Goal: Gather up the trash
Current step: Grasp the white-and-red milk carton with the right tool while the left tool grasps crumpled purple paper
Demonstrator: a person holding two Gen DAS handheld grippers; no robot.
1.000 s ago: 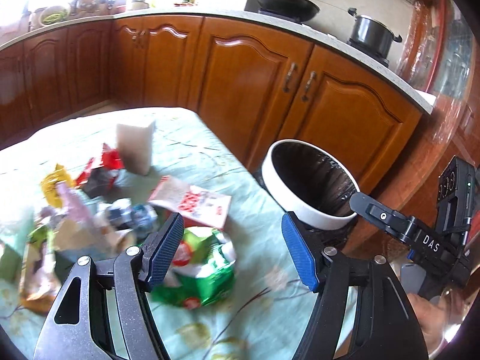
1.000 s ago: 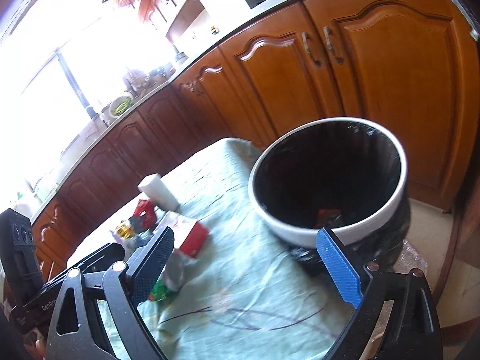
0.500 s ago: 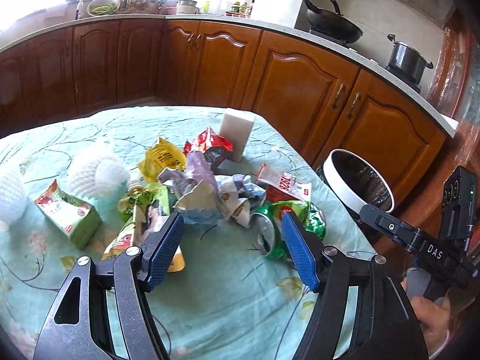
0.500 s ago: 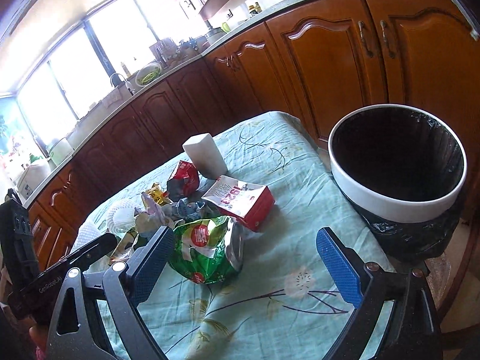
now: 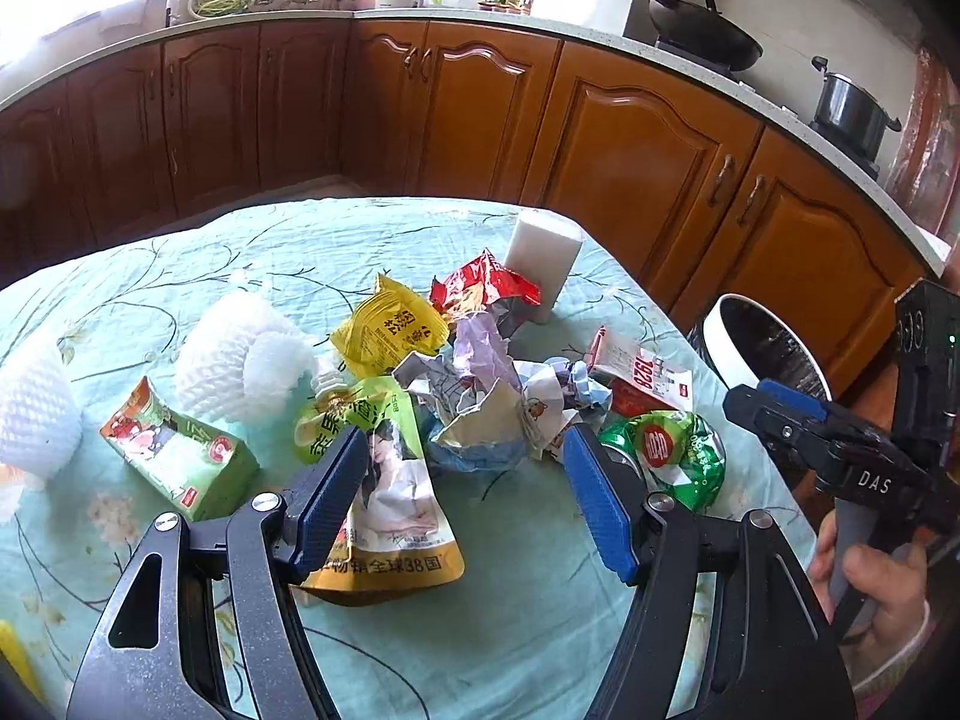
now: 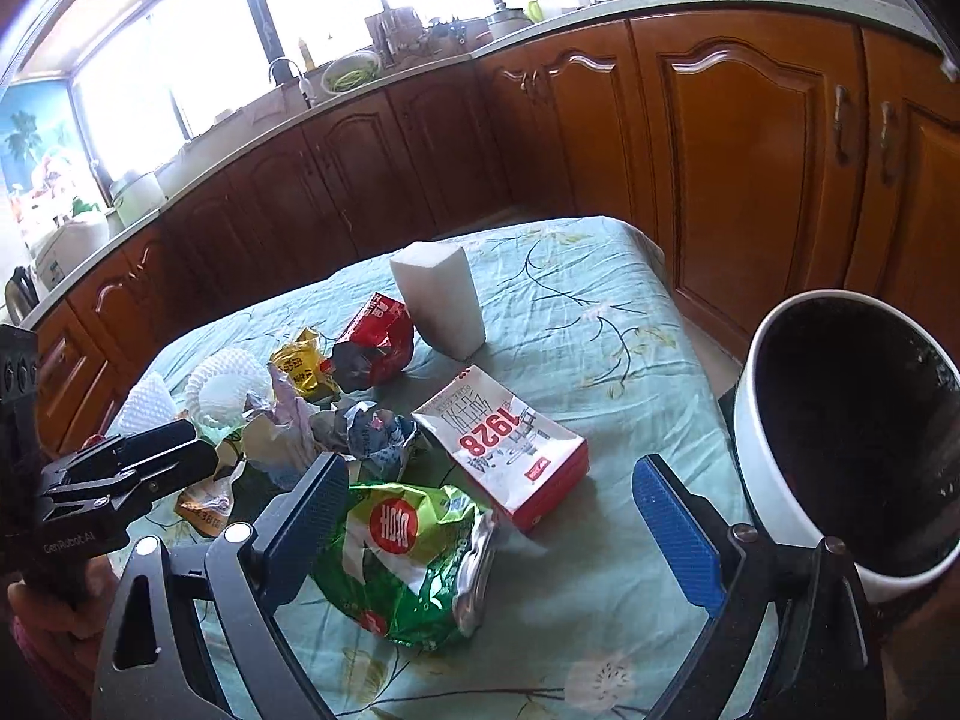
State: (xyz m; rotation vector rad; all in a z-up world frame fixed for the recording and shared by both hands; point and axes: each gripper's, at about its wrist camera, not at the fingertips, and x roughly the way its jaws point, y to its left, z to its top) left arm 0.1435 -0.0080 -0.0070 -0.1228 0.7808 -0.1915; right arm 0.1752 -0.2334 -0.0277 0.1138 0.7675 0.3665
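Observation:
A heap of trash lies on the table with the green floral cloth [image 5: 510,630]: a green foil bag [image 6: 408,552] [image 5: 666,456], a red and white "1928" carton [image 6: 510,444] [image 5: 645,375], crumpled paper [image 5: 480,384], a yellow-green pouch [image 5: 384,480], a yellow wrapper [image 5: 390,324], a red wrapper [image 6: 378,336]. The white bin with a black liner [image 6: 840,450] [image 5: 762,342] stands off the table's right edge. My left gripper [image 5: 465,498] is open and empty, just in front of the heap. My right gripper [image 6: 492,522] is open and empty, above the green bag.
A white block [image 5: 543,258] stands upright behind the heap. White foam fruit nets [image 5: 240,354] and a green carton [image 5: 174,456] lie to the left. Wooden cabinets [image 5: 630,138] run behind the table, with a wok [image 5: 702,24] and a pot [image 5: 849,111] on the counter.
Both grippers have swung left, away from the bin and toward the trash heap. Both stay open and empty.

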